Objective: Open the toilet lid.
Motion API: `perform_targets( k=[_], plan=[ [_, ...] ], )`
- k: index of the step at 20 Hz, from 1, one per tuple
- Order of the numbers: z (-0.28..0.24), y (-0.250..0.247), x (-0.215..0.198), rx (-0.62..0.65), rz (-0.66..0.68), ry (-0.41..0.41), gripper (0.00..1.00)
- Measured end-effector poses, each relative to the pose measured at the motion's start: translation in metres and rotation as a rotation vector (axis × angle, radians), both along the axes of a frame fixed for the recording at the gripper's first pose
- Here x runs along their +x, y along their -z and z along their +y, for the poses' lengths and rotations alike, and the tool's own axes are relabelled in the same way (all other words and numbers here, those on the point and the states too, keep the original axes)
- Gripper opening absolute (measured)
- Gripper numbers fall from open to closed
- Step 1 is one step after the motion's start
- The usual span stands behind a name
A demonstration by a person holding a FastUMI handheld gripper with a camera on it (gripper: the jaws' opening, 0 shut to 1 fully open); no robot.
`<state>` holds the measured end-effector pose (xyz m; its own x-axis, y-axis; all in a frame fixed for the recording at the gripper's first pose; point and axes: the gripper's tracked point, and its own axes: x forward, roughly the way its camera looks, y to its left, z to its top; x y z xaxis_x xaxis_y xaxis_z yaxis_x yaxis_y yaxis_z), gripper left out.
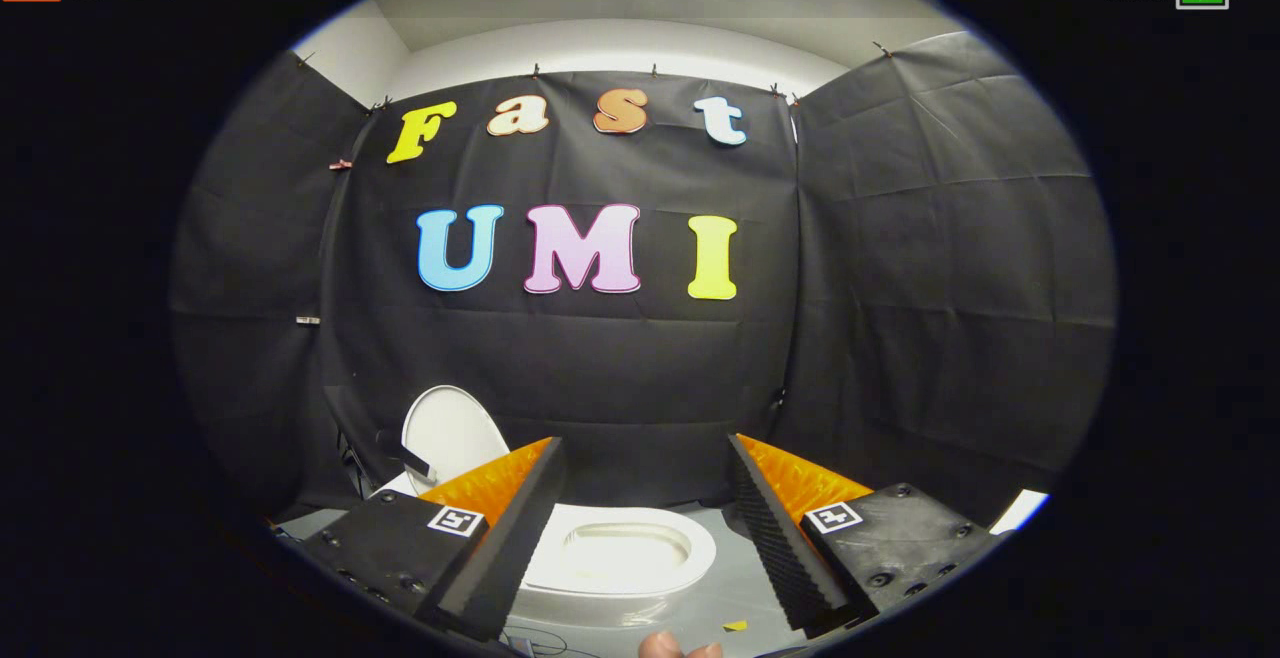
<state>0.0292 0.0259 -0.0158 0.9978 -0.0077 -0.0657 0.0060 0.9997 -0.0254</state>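
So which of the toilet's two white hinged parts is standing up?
The lid, upright beyond the open gripper's left finger; the seat ring lies flat between the fingers.

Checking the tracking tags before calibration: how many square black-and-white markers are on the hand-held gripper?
2: one marker on the left finger block, one marker on the right. The hand-held gripper is open above the toilet seat. Others may be hidden.

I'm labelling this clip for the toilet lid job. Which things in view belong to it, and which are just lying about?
Job:
- toilet lid, standing up
- toilet seat, beyond the fingers
- gripper, open, holding nothing

Lying about:
- yellow scrap on the floor
- cables
- fingertips of a person
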Motion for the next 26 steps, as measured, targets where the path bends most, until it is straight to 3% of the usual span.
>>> perform_targets(
  k=[9, 26],
  plan=[
    [0.023, 0.006, 0.008, 0.012, 0.014, -0.044, 1.0],
    [0.025, 0.015, 0.006, -0.015, 0.039, -0.043, 1.0]
  ],
)
